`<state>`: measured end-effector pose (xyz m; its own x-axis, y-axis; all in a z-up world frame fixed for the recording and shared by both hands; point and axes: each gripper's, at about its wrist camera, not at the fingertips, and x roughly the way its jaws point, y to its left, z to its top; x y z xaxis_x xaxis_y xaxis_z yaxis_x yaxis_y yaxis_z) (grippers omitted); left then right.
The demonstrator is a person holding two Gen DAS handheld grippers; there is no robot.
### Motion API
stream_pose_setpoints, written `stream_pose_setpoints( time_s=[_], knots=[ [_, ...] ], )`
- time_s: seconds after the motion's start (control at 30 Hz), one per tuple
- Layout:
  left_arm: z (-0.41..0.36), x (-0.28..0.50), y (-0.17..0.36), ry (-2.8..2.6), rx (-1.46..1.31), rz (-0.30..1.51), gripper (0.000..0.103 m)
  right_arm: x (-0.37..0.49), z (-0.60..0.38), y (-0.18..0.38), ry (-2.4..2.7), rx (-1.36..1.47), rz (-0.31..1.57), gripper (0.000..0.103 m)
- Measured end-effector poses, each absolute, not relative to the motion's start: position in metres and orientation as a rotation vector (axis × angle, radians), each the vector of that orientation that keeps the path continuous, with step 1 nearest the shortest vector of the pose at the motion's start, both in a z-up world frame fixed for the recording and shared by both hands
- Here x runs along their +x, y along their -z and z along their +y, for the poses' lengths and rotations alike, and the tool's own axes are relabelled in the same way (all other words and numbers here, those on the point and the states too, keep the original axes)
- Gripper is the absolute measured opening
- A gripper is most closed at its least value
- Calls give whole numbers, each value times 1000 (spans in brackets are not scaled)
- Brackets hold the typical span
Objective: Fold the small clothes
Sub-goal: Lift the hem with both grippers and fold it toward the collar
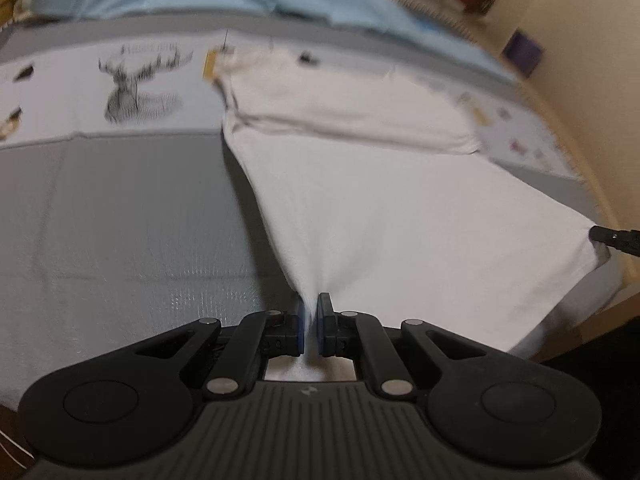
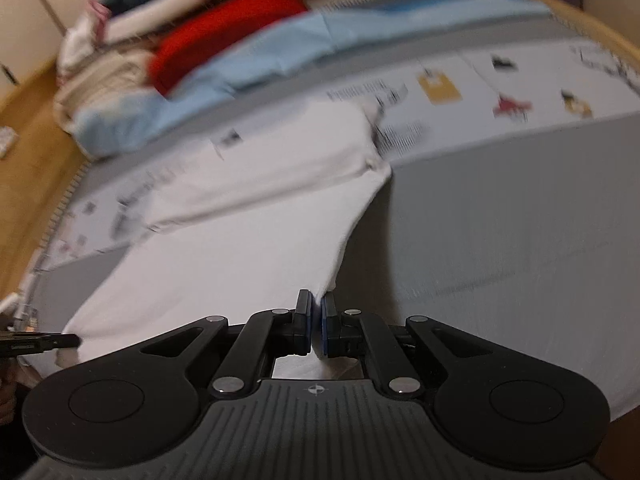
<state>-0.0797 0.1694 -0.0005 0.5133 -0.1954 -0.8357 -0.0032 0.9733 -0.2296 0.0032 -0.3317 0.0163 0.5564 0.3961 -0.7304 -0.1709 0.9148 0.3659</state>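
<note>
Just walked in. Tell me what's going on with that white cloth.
A person is folding a white garment on a grey bedspread, a handheld tool in each hand. The left tool is shut on one near corner, the right tool on the other, and the near edge is lifted. A light blue sheet and a red garment lie beyond.

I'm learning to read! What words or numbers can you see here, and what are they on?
None can be read.
Line above the deer on the sheet: too blurred.
Dark print beside the white cloth: too blurred.
Small mark on the right gripper: a symbol, no letters.
</note>
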Motion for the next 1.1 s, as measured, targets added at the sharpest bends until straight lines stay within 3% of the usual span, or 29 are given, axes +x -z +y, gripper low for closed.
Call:
stream_pose_setpoints(
  time_s=[0.2,0.33,0.5,0.87,0.97,1.07,1.1],
  knots=[
    [182,-171,-69,196,-247,913,6,-65,-393,-81,-442,450,778,4],
    [197,-196,-89,192,-343,876,6,-103,-426,-95,-455,578,694,4],
    [192,-144,-67,155,-321,916,6,-75,-412,-75,-390,576,716,4],
    [226,22,52,27,-328,1124,7,86,-352,26,-167,327,988,4],
    [227,30,49,-19,-334,1087,17,102,-346,46,-127,344,1032,6],
    [245,29,42,-66,-390,1025,22,105,-348,39,-60,317,950,9],
    [252,26,42,-82,-409,1019,22,103,-352,37,-50,318,919,17]
  ],
)
